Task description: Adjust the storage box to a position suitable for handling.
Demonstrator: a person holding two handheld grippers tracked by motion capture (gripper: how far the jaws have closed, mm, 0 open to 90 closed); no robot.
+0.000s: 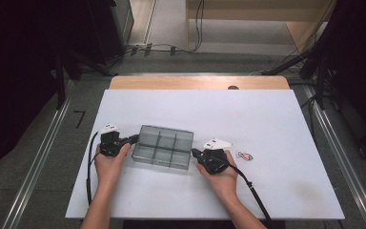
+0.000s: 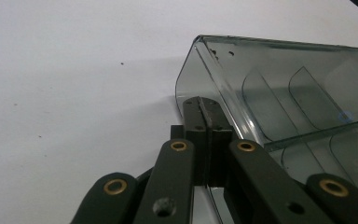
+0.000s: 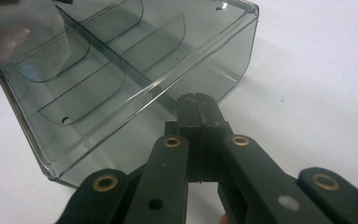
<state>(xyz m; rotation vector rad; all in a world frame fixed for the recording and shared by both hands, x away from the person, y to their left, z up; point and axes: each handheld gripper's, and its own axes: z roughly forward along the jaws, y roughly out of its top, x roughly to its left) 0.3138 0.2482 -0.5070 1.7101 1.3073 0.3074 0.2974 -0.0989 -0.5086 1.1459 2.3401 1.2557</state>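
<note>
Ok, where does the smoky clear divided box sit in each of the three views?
High view: the divided box lies at centre-left of the white table, between the two hand-held grippers.
Left gripper view: it takes up the right half, its wall beside the shut jaws.
Right gripper view: it spans the upper left, its near wall by the shut jaws.
Shared landmark: the box's curved inner dividers.

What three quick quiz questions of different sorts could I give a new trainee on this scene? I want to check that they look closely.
1. True or false: the left gripper has its jaws closed together at the box's wall.
2. What lies on the table beside the right gripper?
A) a spoon B) a small fish-shaped piece C) a cup
3. How many compartments does the smoky clear box have?

Key: 1 true; 2 B, the fish-shaped piece; 3 six.
</note>
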